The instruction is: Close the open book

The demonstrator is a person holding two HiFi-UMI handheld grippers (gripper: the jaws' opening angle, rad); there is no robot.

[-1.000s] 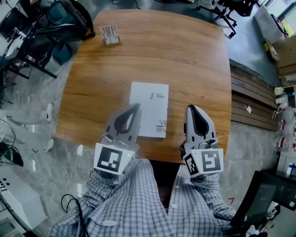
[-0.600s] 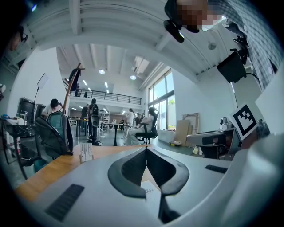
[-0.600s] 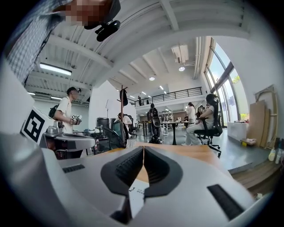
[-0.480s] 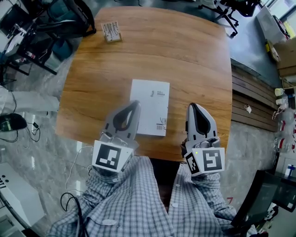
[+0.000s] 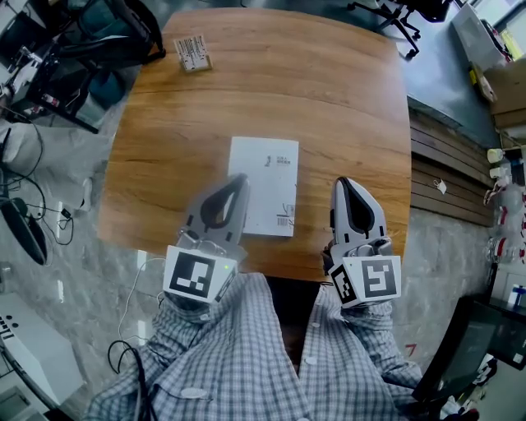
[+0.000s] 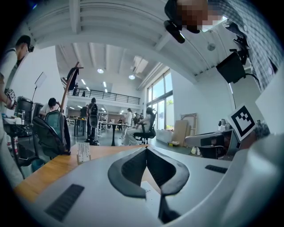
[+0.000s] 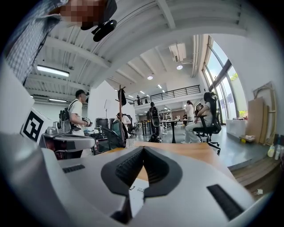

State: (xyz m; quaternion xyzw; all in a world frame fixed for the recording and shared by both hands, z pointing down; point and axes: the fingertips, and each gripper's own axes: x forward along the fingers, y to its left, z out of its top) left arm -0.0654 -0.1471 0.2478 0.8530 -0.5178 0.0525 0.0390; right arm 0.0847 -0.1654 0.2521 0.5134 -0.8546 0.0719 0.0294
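A white book [image 5: 265, 185] lies flat and closed on the wooden table [image 5: 329, 99], cover up, near the front edge. My left gripper [image 5: 238, 179] is shut, its tip over the book's left edge; the left gripper view shows the jaws pressed together with a strip of the book [image 6: 151, 192] below them. My right gripper [image 5: 342, 182] is shut too, a little to the right of the book and apart from it. In the right gripper view the book [image 7: 136, 192] shows under the closed jaws. Neither gripper holds anything.
A small printed card box [image 5: 192, 52] stands at the table's far left corner. Bags and stands [image 5: 90, 33] crowd the floor at the left, an office chair [image 5: 403, 16] sits beyond the far right corner, and wooden planks [image 5: 444, 164] lie to the right.
Both grippers stay shut in about the same place by the book. Only the head view has drifted slightly.
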